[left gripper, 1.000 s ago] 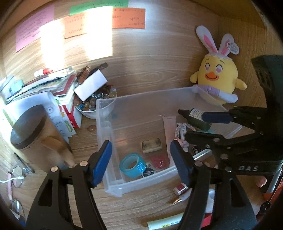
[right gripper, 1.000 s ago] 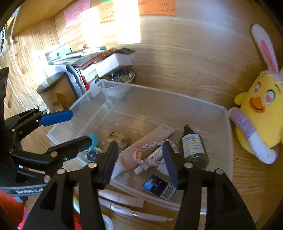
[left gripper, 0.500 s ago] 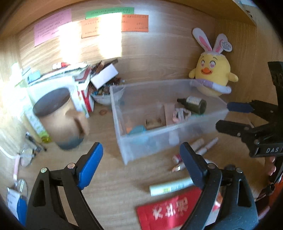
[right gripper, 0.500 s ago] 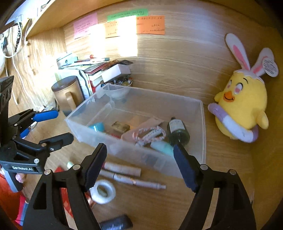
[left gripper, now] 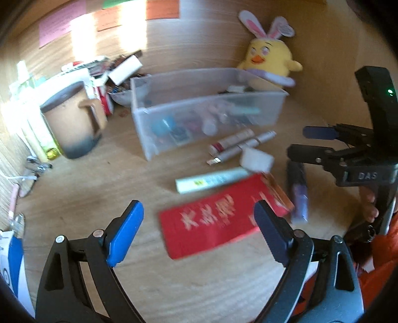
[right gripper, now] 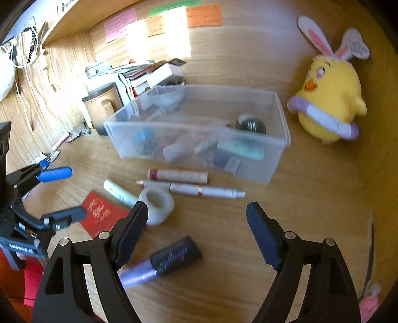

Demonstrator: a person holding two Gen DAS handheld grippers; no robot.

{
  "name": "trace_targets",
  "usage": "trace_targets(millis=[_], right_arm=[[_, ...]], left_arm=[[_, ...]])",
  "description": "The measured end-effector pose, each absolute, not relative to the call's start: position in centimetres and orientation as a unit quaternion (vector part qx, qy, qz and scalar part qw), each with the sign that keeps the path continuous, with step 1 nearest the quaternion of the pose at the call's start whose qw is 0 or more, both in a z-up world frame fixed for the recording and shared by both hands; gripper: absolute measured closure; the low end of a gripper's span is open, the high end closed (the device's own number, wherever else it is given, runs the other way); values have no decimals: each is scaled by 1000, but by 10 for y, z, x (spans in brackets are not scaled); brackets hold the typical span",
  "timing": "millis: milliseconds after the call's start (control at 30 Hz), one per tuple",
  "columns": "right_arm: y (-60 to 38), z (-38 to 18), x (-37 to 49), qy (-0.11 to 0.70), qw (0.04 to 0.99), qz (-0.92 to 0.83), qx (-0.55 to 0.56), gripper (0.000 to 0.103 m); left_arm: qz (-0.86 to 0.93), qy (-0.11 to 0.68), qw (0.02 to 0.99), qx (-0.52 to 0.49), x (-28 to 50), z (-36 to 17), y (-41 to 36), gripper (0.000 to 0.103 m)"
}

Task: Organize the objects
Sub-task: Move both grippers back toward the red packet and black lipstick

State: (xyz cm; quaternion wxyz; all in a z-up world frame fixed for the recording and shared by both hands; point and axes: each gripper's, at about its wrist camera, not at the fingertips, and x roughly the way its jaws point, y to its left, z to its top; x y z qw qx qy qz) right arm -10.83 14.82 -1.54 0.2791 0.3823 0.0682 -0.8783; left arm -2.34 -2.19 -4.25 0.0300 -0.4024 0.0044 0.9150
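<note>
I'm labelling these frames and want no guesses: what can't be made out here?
- Clear bin contents: both views, blurred behind the frosted wall.
- Red envelope lettering: left view, motion blur.
- Sticky notes writing: right view, too small and sun-washed.
- Purple tube: right view, one end hidden behind the right claw.

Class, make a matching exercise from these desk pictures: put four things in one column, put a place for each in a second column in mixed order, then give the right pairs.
Things
1. red envelope
2. plush chick
3. brown mug
4. dark green bottle

Places
A. inside the clear plastic bin
B. flat on the desk, in front of the bin
C. beside the bin, next to the stack of books
D. beside the bin, on the opposite side from the books, against the wooden back wall

Pairs: 1-B, 2-D, 3-C, 4-A
</note>
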Motion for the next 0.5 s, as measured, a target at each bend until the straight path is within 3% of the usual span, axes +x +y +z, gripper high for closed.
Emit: trace_targets(millis=[500], right_arm=[[148,-42,-93,60,294,-854,426,24]], left_arm=[[891,80,76,-441,-53,-69,12,8]])
